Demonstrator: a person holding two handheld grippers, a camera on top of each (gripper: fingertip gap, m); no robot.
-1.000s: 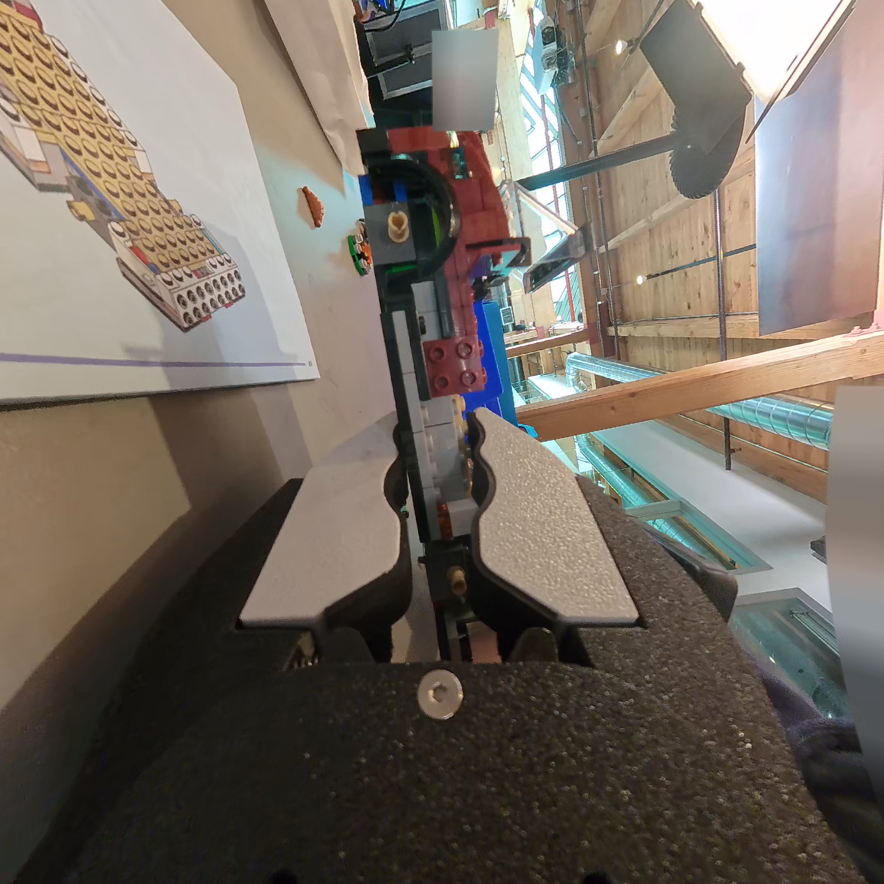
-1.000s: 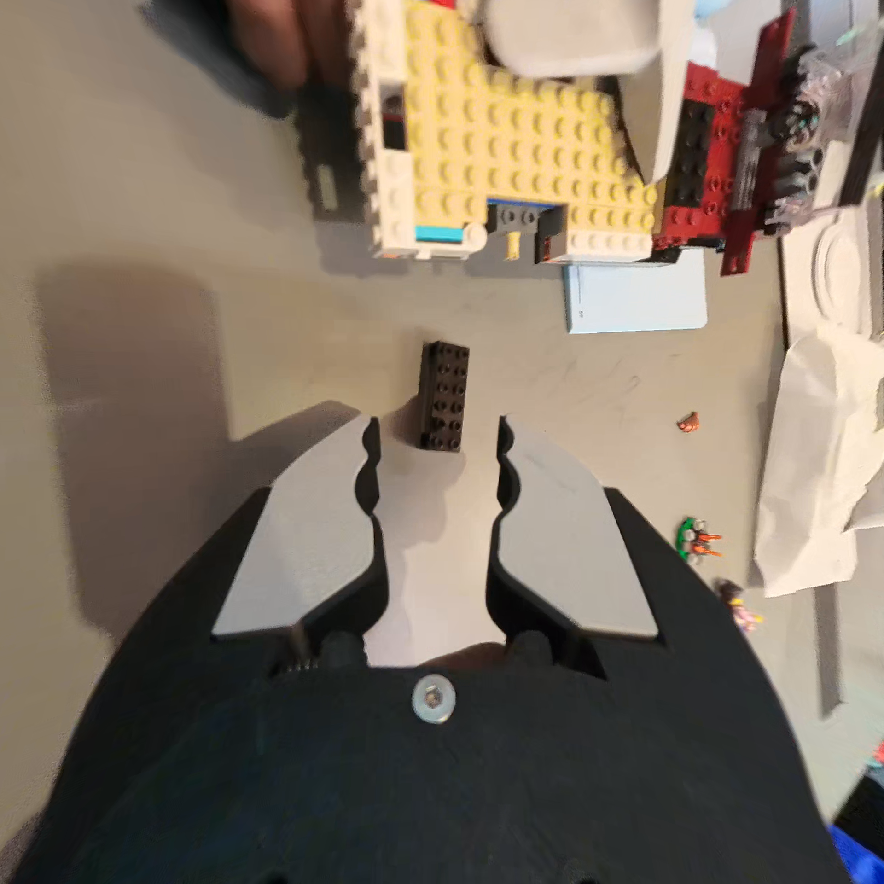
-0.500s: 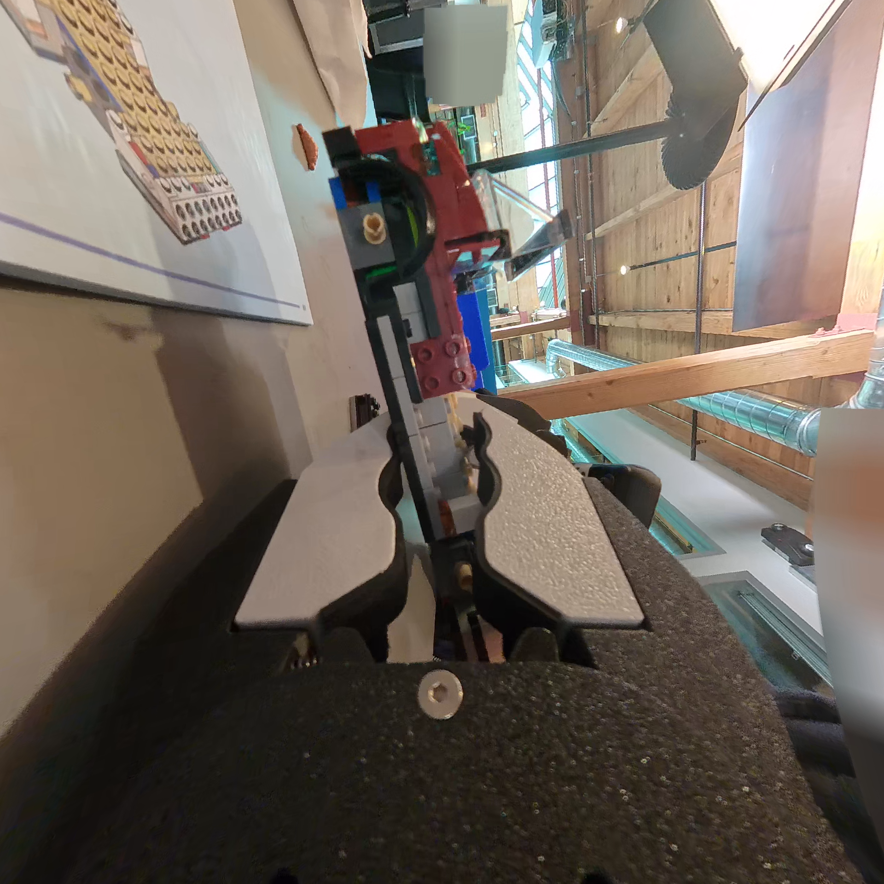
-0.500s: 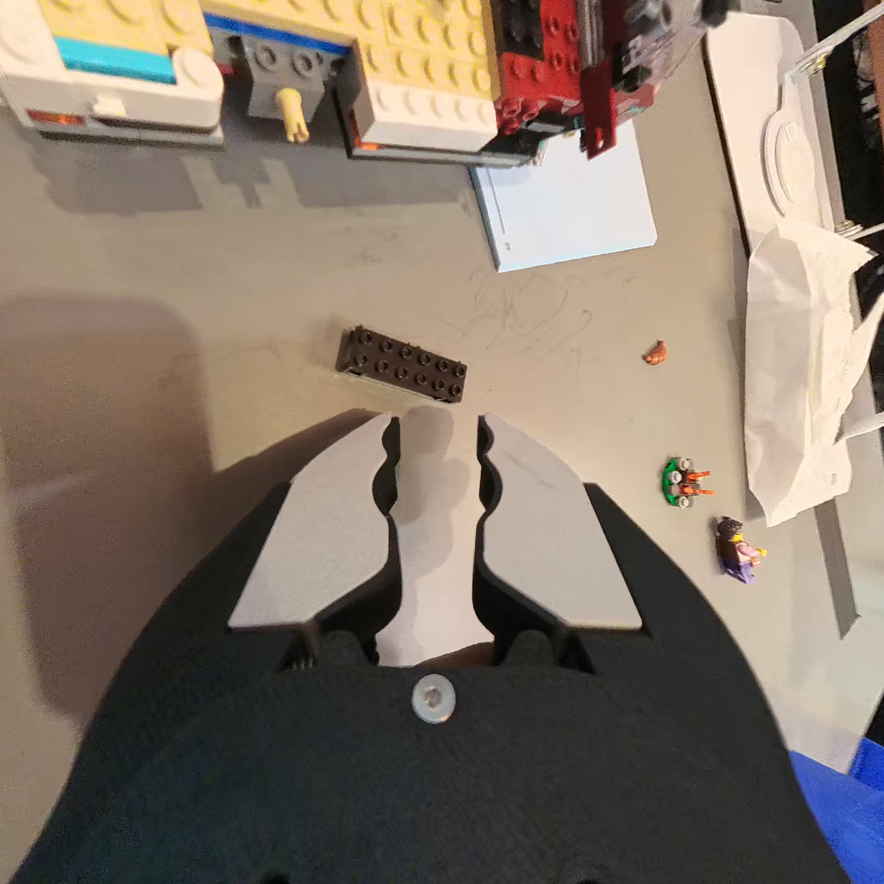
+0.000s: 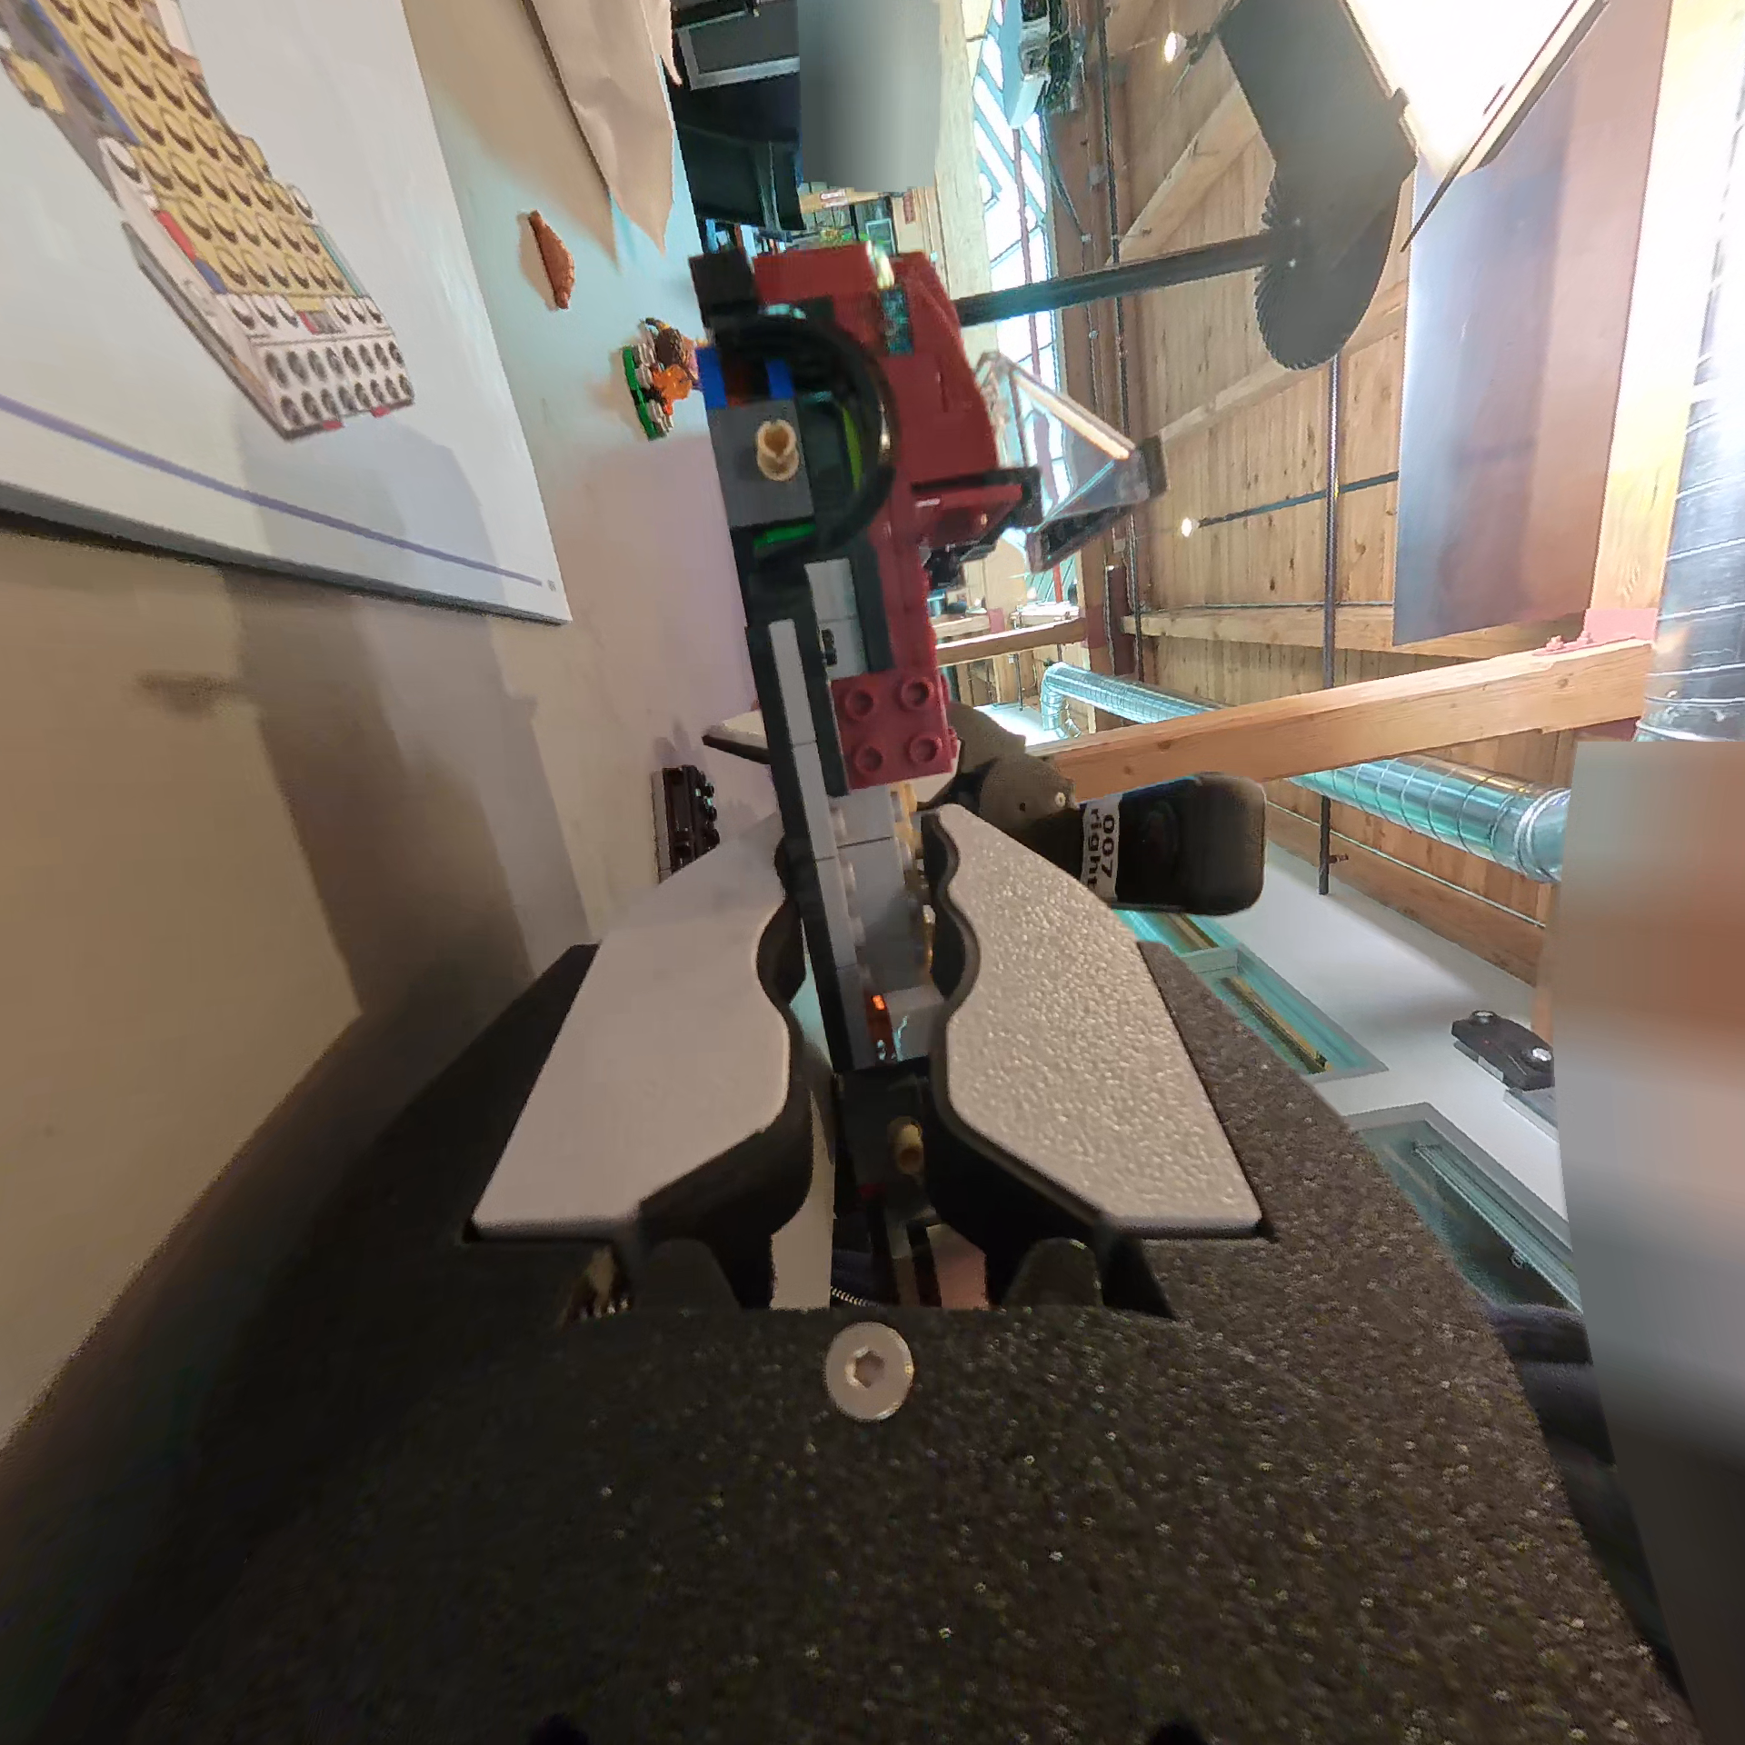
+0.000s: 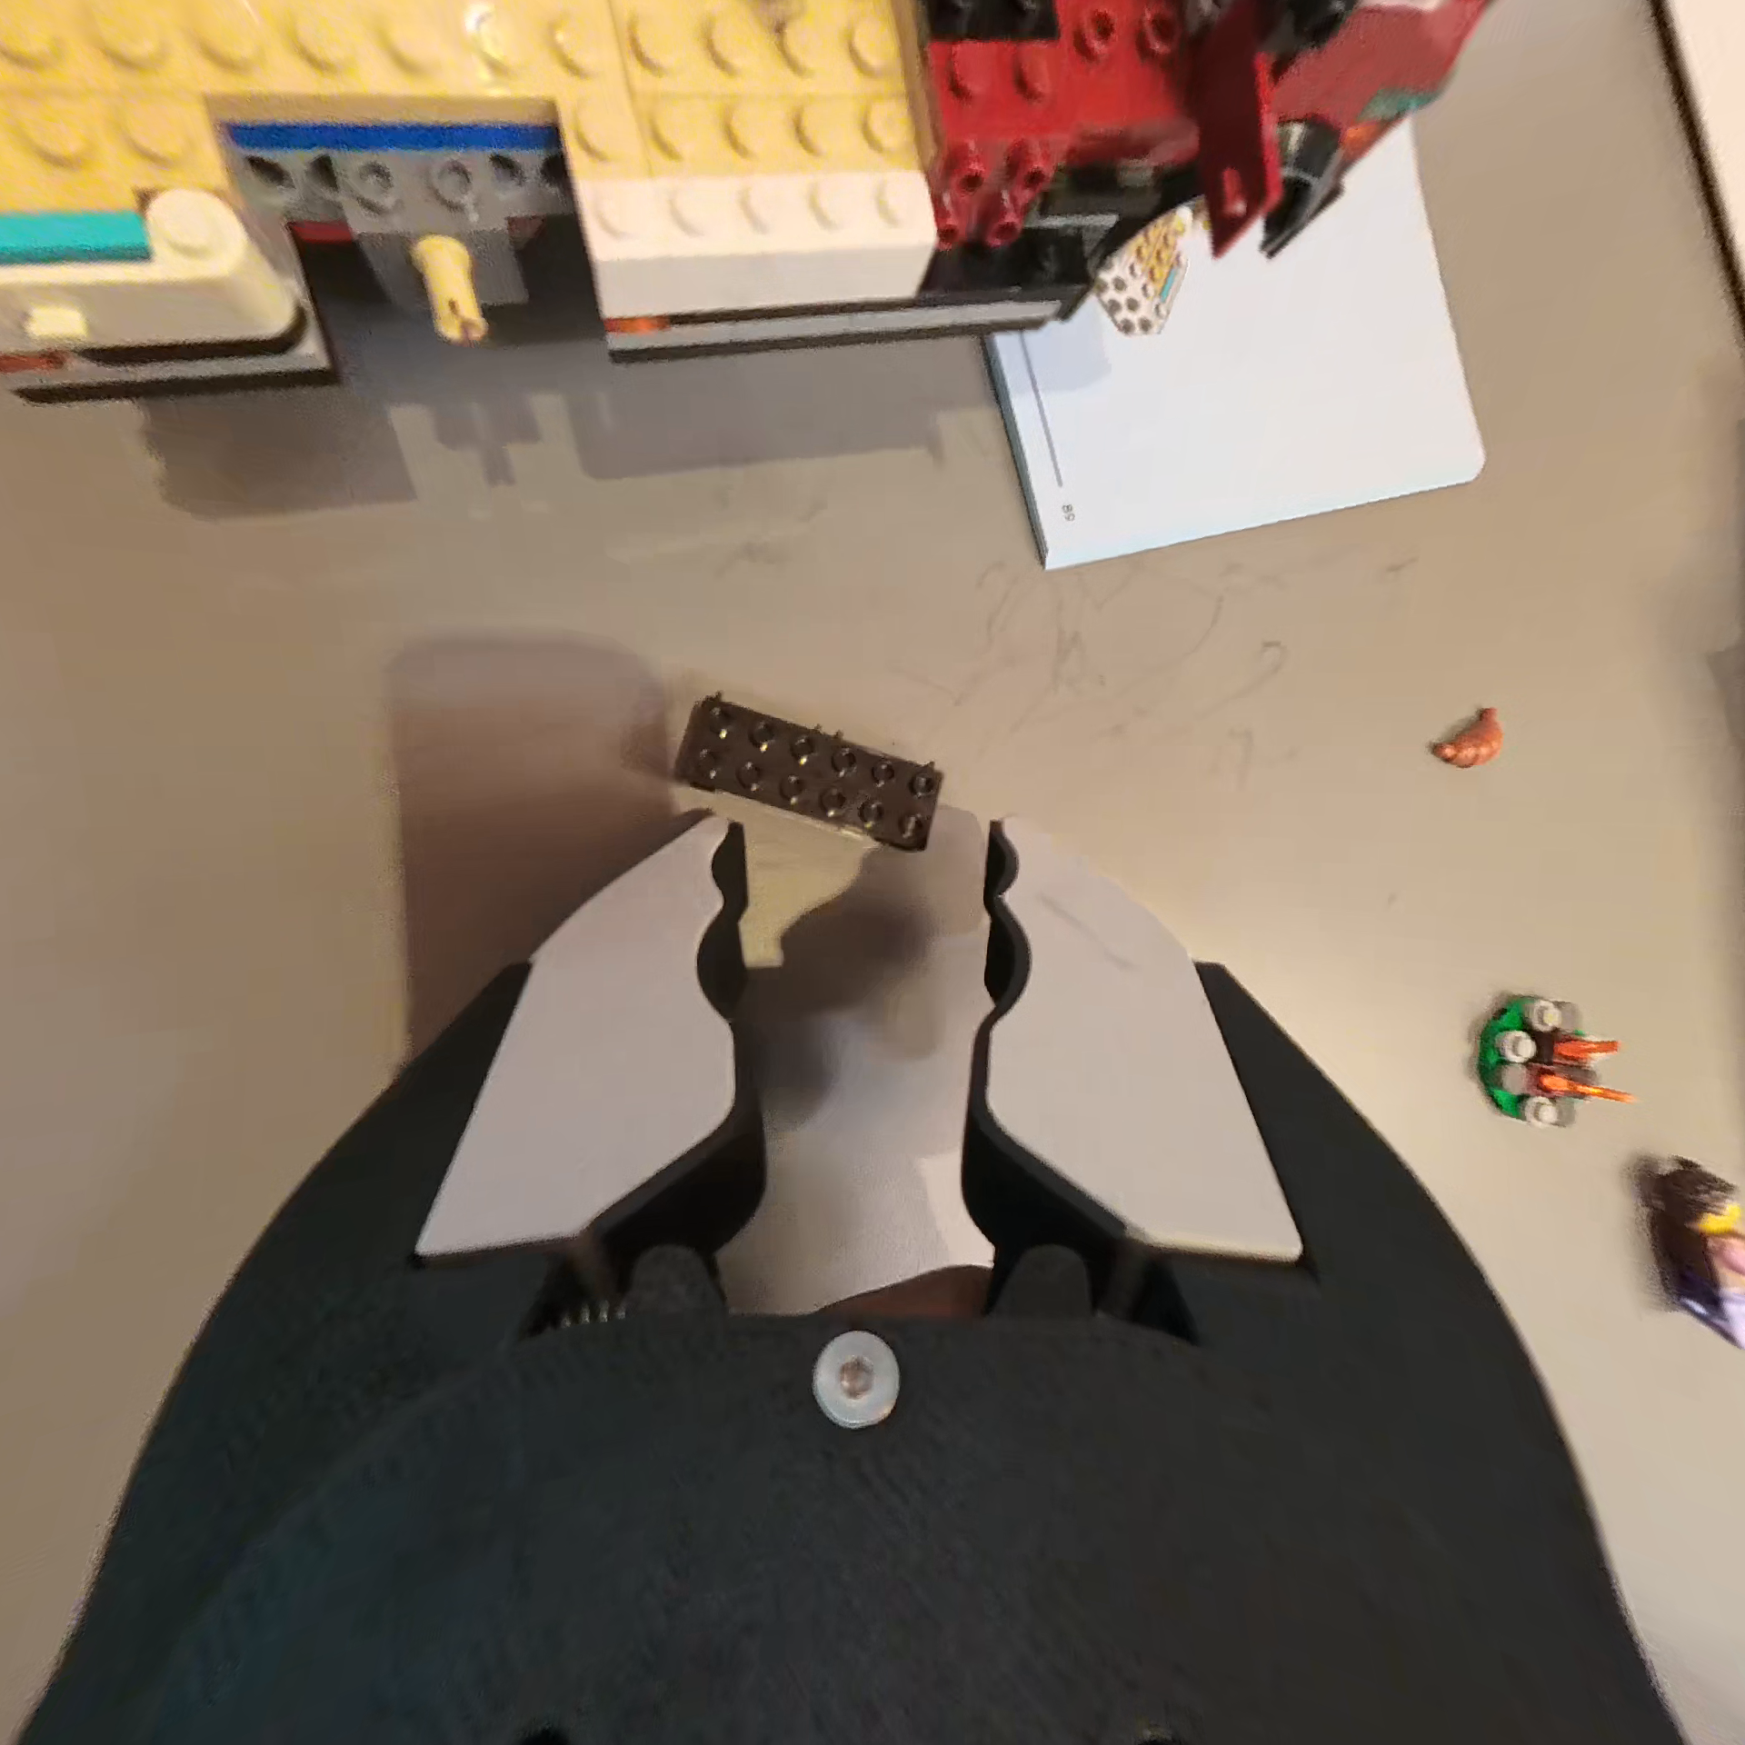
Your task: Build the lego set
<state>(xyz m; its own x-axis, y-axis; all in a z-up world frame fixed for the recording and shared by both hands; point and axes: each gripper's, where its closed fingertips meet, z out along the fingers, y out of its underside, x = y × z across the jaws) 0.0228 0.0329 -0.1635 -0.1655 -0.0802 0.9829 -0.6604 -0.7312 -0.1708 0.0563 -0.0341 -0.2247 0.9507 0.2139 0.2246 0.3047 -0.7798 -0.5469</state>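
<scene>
My left gripper is clamped on the edge of the brick model; both jaws press on its grey and black side. The model stands on its edge against the tabletop, and its dark red part is farther from my jaws. In the right wrist view the same model shows its tan studs, a white edge and a tan pin.

My right gripper has its jaws apart and they hold nothing. The dark brick lies flat on the tabletop just ahead of the tips, turned at an angle, with its near long edge between the two tips.

I think the first risk is this angle. If the jaws close now, one tip can push a corner of the brick and turn it or slide it away, not grip it. This view is also blurred, so I cannot judge the height over the brick well.

The second risk is on the left. I hold the model only at one thin edge, and most of it is far from the jaws, so it can tilt or parts can come off.

A booklet, a round green piece, a small orange piece and a figure lie to the right, well apart from the brick.
</scene>
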